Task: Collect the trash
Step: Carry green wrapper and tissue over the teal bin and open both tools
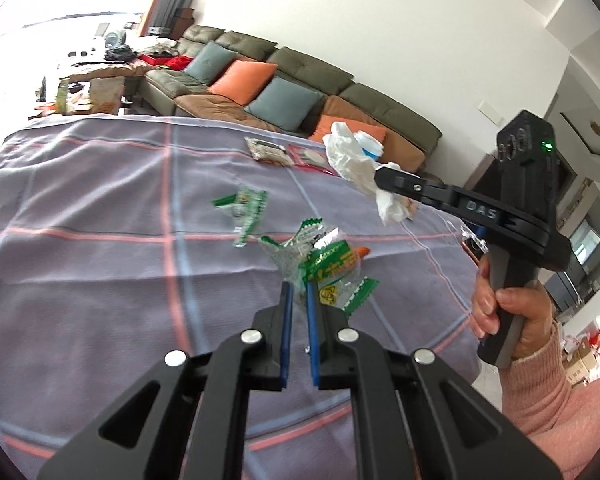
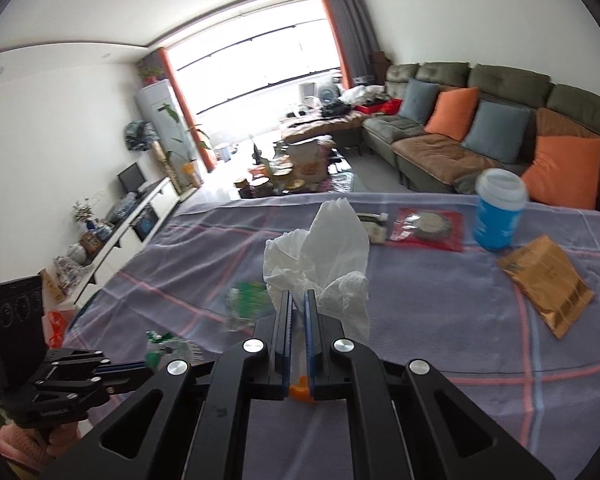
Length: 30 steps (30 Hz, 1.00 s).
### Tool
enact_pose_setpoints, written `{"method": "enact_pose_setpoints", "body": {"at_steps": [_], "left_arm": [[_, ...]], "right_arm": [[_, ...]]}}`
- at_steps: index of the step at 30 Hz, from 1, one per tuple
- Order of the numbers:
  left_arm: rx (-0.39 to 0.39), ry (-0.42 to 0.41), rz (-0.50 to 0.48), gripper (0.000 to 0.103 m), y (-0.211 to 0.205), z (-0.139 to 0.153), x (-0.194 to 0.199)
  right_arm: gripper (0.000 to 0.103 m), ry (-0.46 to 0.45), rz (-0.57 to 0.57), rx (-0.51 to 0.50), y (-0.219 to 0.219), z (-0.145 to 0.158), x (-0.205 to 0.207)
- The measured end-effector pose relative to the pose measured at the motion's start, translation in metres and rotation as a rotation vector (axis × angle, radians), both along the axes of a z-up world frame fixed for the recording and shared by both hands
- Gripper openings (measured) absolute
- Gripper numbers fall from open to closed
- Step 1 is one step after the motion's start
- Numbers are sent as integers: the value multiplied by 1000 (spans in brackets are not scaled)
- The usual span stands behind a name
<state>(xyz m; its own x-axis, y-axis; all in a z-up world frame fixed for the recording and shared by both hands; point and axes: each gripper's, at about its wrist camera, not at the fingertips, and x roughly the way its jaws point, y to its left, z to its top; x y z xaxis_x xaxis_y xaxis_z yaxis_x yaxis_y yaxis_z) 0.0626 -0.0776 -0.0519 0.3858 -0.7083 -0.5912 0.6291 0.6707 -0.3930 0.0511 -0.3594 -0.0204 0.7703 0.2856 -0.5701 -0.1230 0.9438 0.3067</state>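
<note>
My left gripper (image 1: 300, 300) is shut on a bunch of green and clear snack wrappers (image 1: 324, 264), held just above the checked purple tablecloth (image 1: 100, 208). Another green wrapper (image 1: 244, 212), blurred, is a little further out over the cloth. My right gripper (image 2: 298, 304) is shut on a crumpled white tissue (image 2: 320, 256) that stands up out of its jaws. The left wrist view shows the right gripper (image 1: 382, 178) from the side with the tissue (image 1: 356, 164), a hand on its handle. In the right wrist view the left gripper (image 2: 148, 364) sits low on the left with the wrappers (image 2: 162, 344).
A blue cup with a white lid (image 2: 498, 216), a red packet (image 2: 428, 226), a small pale packet (image 2: 370, 226) and a golden-brown pouch (image 2: 544, 284) lie on the far part of the table. Behind it are a green sofa (image 2: 500, 80) with cushions and a cluttered coffee table (image 2: 296, 168).
</note>
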Motion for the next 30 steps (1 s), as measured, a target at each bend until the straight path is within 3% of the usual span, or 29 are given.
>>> {"method": "enact_pose_setpoints", "body": {"at_steps": [15,30], "left_arm": [[2,-31,188,9,88,11,-18],[0,-39,455,9,195,18,-33]], "right_arm": [[6,-5,295,61,108,2,28],[6,15,570,44,217,3,58]]}}
